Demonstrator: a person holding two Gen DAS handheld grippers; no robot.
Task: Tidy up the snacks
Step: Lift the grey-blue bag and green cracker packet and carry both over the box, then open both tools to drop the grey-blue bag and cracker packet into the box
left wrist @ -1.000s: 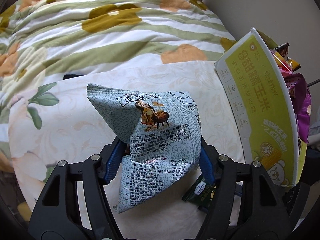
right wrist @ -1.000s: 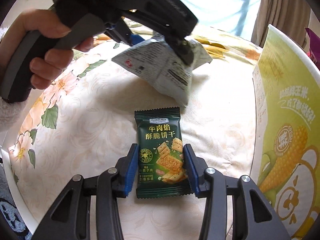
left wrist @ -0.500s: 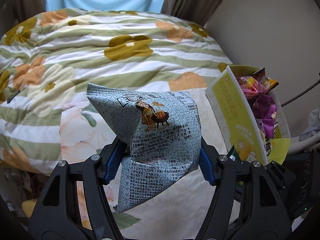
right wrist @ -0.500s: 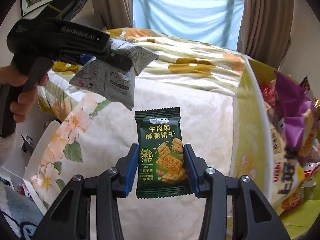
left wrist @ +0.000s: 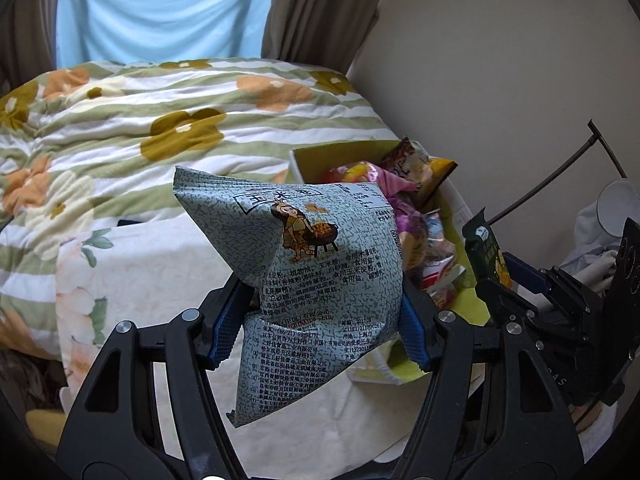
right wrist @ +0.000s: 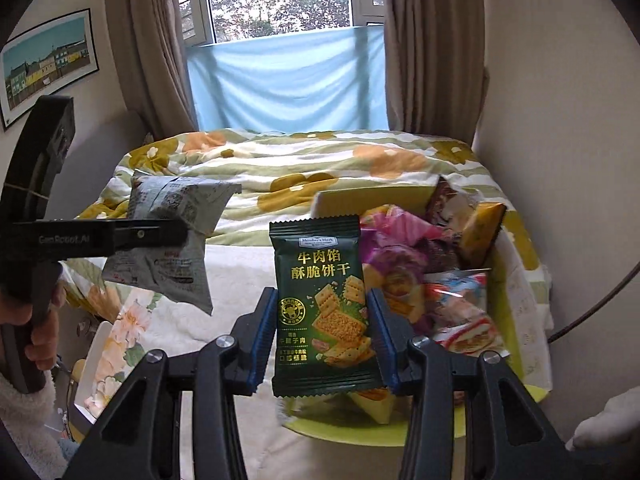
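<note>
My left gripper (left wrist: 320, 320) is shut on a grey-green puffed snack bag (left wrist: 316, 264) and holds it in the air, left of a yellow-green cardboard box (left wrist: 336, 154) full of snack packets. The bag also shows in the right wrist view (right wrist: 172, 232), held by the left gripper (right wrist: 176, 234). My right gripper (right wrist: 322, 344) is shut on a dark green cracker packet (right wrist: 320, 300), held up over the box's near left corner (right wrist: 320, 200). The cracker packet (left wrist: 486, 252) shows at the right of the left wrist view.
The box stands on a small table with a floral cloth (right wrist: 240, 276), next to a bed with a green-striped flowered quilt (left wrist: 160, 120). A wall (left wrist: 500, 80) is to the right, a curtained window (right wrist: 280, 20) behind. A thin black rod (left wrist: 540, 188) rises beside the box.
Both grippers have risen with their packets. The box, seen from the side earlier, now shows its open top. The right gripper has moved over the box's near corner.
</note>
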